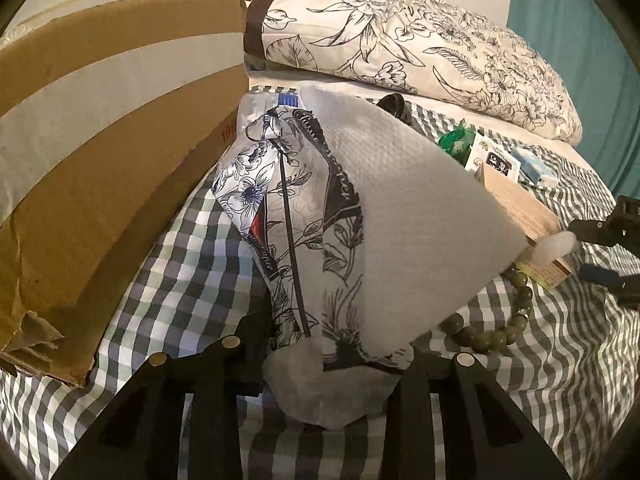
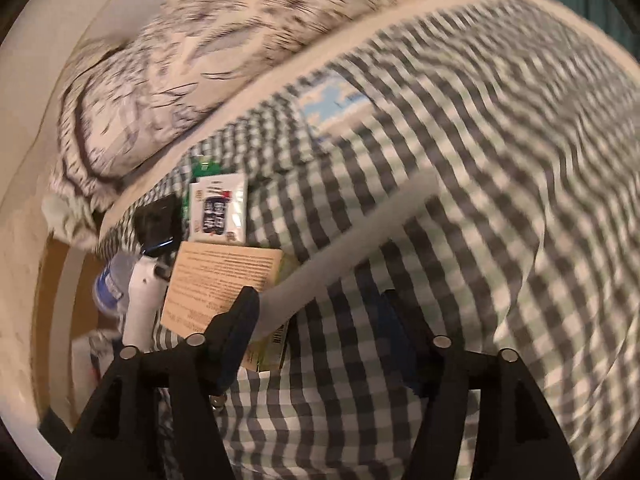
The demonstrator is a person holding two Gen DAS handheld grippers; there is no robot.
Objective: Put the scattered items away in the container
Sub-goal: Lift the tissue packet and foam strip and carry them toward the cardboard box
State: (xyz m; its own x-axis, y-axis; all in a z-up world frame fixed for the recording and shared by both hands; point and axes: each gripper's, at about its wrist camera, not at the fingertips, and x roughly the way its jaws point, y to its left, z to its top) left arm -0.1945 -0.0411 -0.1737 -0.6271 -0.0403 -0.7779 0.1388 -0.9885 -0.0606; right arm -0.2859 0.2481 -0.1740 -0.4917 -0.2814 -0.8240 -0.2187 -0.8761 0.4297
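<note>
One soft floral pouch (image 1: 280, 208) pinched in left tongs (image 1: 332, 364), corrugated cardboard box (image 1: 100, 152)

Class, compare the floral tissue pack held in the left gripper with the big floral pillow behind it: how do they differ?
The tissue pack is small, the pillow far larger. The pack stands tilted in the left gripper; the pillow lies flat on the bed. Both carry black-and-white flower prints.

Bedsheet (image 1: 168, 280): grey-white-green gingham. Pillow (image 1: 420, 48): cream, black floral print. Box (image 1: 100, 160): brown cardboard, pale tape stripes. Bracelet (image 1: 500, 320): olive-green beads. Pouch (image 1: 280, 208): white, black flowers.
</note>
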